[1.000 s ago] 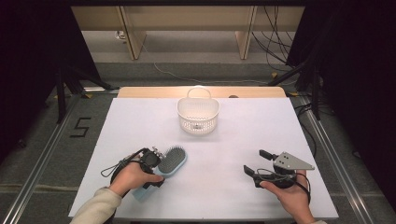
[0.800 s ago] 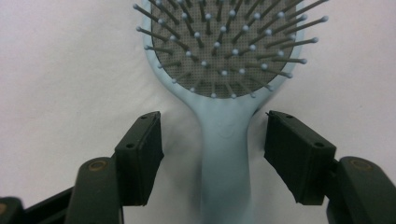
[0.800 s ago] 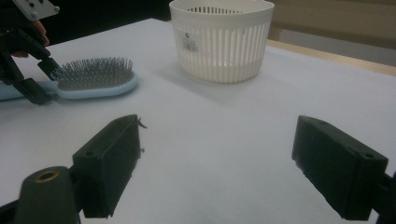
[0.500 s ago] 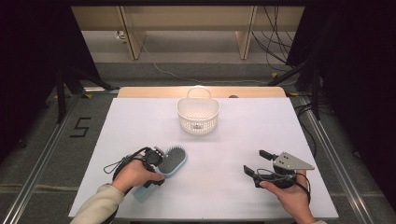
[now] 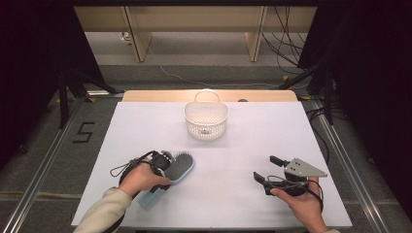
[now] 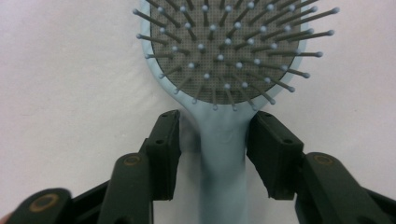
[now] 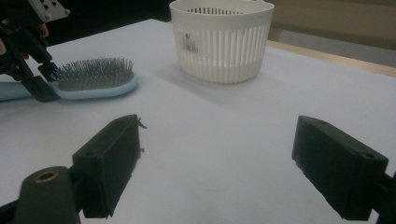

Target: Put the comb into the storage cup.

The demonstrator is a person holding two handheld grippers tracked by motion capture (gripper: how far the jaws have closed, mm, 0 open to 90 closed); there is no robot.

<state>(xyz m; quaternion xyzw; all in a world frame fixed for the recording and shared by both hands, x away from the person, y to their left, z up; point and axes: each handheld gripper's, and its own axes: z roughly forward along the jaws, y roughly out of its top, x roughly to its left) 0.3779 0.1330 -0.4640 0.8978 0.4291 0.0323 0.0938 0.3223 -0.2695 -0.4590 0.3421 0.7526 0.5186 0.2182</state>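
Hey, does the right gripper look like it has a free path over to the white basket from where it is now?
Probably yes. The right gripper stands open and empty, and only bare table lies between it and the white basket. The hairbrush lies off to the side, by the left gripper.

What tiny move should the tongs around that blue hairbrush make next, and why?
Probably finish closing. The left tongs straddle the hairbrush handle just below its head and have just been closing, yet small gaps remain beside both pads, so it isn't gripped yet.

hairbrush (image 5: 179,168) near-left on table (image 5: 243,145) | basket (image 5: 206,120) behind, centre-far
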